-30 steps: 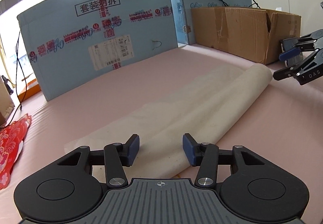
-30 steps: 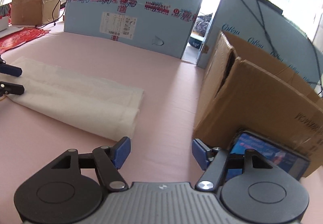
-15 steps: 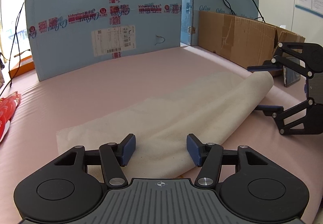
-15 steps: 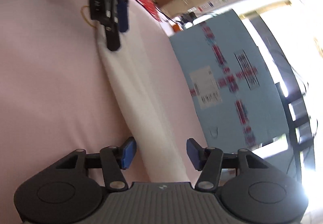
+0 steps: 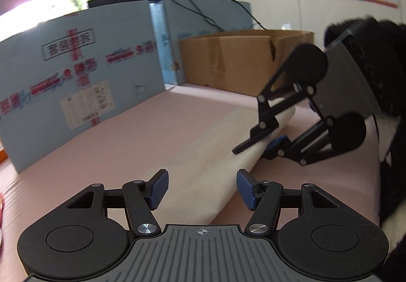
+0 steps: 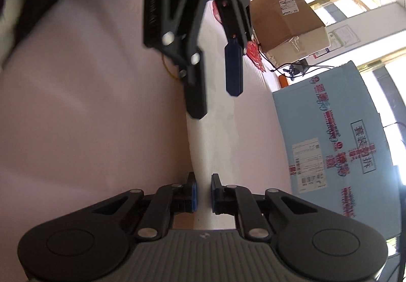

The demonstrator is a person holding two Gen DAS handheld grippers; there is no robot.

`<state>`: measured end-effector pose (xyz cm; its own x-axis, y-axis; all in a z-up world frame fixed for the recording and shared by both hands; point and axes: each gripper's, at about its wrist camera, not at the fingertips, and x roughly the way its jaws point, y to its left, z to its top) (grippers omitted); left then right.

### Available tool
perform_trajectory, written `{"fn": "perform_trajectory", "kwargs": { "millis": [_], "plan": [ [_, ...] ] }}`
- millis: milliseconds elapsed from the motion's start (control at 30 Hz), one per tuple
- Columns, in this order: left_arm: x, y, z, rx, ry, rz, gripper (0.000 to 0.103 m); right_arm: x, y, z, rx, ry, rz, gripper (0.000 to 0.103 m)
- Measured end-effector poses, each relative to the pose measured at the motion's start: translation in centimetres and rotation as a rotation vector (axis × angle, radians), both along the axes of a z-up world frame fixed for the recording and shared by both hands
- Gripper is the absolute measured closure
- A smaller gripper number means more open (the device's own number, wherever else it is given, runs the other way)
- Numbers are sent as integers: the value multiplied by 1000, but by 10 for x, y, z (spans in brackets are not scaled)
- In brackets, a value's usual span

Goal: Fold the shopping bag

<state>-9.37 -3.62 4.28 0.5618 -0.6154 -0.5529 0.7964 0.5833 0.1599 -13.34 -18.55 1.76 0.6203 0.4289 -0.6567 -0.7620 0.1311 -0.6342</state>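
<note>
The cream shopping bag lies folded into a long strip on the pink table. My left gripper is open, its fingers either side of the bag's near end. My right gripper faces it from the bag's far end, its jaws closed on the folded edge. In the right wrist view my right gripper is shut on the shopping bag, and the open left gripper hangs over the other end.
A blue carton stands along the back of the table and a brown cardboard box to its right. Another cardboard box and a red item sit beyond the left gripper.
My right gripper swung round to the bag's far end, moved along it toward the left gripper and closed on the folded edge. My left gripper stayed open at the near end.
</note>
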Motion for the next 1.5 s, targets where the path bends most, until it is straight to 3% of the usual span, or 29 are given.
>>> {"fn": "perform_trajectory", "kwargs": {
  "millis": [233,300,333,367,467,500,600,700,833,1000,1100,1233,1300,1367,1500],
  "plan": [
    [3,9,-7,40,70,-66,44,55,-26,35,257,442,-132,91],
    [11,15,-12,43,101,-52,52,74,-37,39,327,550,-162,91],
    [17,21,-14,18,135,-48,60,82,-43,38,357,592,-185,89],
    [28,33,-15,-59,208,-51,65,89,-50,37,390,640,-215,87],
    [59,66,-22,-266,404,-17,72,111,-72,33,486,765,-334,72],
    [68,75,-27,-306,454,12,72,118,-80,31,514,798,-381,71],
    [82,93,-39,-429,569,59,75,131,-111,24,654,896,-505,70],
    [84,99,-42,-466,586,100,75,135,-142,15,811,975,-637,67],
    [83,99,-39,-467,583,167,75,139,-151,11,870,969,-779,69],
    [79,100,-34,-431,505,275,73,131,-144,19,801,809,-877,70],
    [77,95,-29,-369,419,353,73,123,-136,20,753,728,-905,70],
    [69,77,-27,-247,292,388,69,115,-135,20,767,690,-939,69],
    [63,68,-26,-163,221,417,56,113,-135,20,784,678,-961,67],
    [54,56,-27,-42,103,476,28,111,-137,20,791,632,-1015,57],
    [45,49,-28,48,1,523,22,107,-131,15,724,497,-1088,56]
  ]
}}
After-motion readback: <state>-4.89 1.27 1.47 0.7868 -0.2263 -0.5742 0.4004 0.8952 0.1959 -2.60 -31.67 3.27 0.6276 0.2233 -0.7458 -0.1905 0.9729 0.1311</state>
